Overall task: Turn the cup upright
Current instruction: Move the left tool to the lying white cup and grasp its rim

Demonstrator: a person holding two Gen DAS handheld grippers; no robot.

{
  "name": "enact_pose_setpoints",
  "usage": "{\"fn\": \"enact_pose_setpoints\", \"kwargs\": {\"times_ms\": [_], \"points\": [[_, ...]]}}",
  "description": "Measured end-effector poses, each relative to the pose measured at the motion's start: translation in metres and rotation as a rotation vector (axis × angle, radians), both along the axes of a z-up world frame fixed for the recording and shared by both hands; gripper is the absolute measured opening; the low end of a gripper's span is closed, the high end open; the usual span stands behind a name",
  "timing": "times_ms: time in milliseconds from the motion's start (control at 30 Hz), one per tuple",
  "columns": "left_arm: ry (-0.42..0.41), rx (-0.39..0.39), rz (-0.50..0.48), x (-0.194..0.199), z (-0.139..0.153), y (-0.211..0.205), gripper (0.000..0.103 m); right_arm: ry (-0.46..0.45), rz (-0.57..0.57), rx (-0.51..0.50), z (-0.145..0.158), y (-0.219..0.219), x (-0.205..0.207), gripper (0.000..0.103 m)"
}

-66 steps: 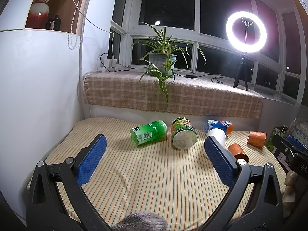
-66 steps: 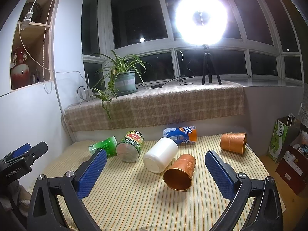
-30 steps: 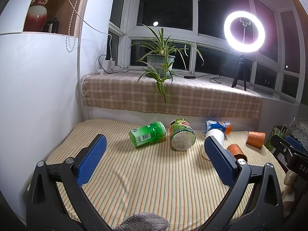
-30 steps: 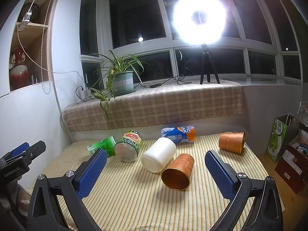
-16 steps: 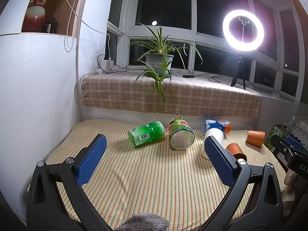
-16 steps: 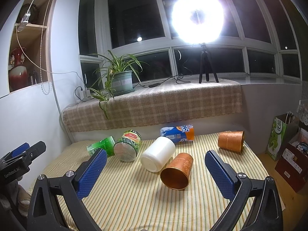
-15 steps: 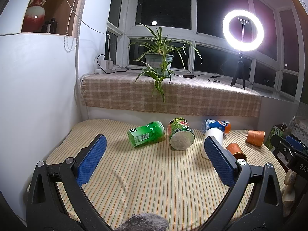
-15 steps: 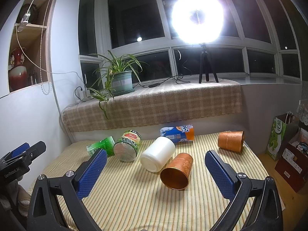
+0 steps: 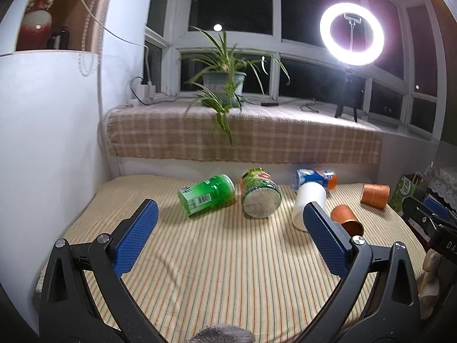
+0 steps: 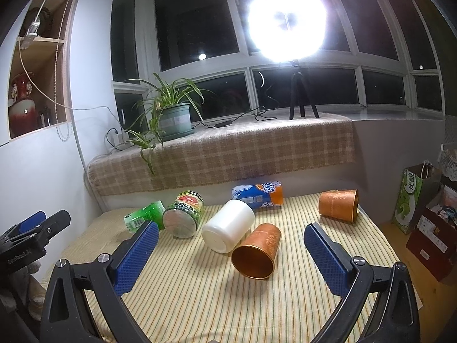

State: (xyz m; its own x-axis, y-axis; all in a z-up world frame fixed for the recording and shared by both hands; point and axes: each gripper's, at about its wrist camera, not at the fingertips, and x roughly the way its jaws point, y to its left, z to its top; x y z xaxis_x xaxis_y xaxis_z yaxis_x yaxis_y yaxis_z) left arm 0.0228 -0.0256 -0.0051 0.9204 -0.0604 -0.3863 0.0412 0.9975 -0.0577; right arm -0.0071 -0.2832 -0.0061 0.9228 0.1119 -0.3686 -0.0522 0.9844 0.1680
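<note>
Several cups and cans lie on their sides on the striped table [image 10: 200, 300]. A copper cup [image 10: 257, 250] lies mouth toward me, beside a white cup [image 10: 228, 225]; both also show in the left wrist view, copper cup [image 9: 347, 218] and white cup [image 9: 308, 200]. A second copper cup [image 10: 338, 201] lies at the far right. My right gripper [image 10: 231, 253] is open and empty, just short of the near copper cup. My left gripper [image 9: 228, 240] is open and empty, short of a green can [image 9: 207, 194] and a green jar [image 9: 260, 197].
A blue and orange can [image 10: 258, 194] lies at the back. A plaid-covered sill [image 10: 228, 151] holds a potted plant [image 10: 171, 114] and a ring light [image 10: 287, 20]. A white wall [image 9: 42, 143] bounds the left. Bags and boxes [image 10: 414, 200] stand right of the table.
Both views have shifted slightly, so the grippers have moved a little; both stay open. The cups and cans have not moved.
</note>
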Motion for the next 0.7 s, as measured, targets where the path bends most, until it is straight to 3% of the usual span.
{"fn": "enact_pose_setpoints", "kwargs": {"times_ms": [433,700], "points": [[0.207,-0.007,-0.213,0.068,-0.013,-0.031,0.103,0.062,-0.084,0.041,-0.021,-0.034,0.005,0.103],[0.347,0.045,-0.359,0.122,-0.019,-0.073,0.097,0.102,-0.142,0.071,-0.040,-0.062,0.008,0.103]]}}
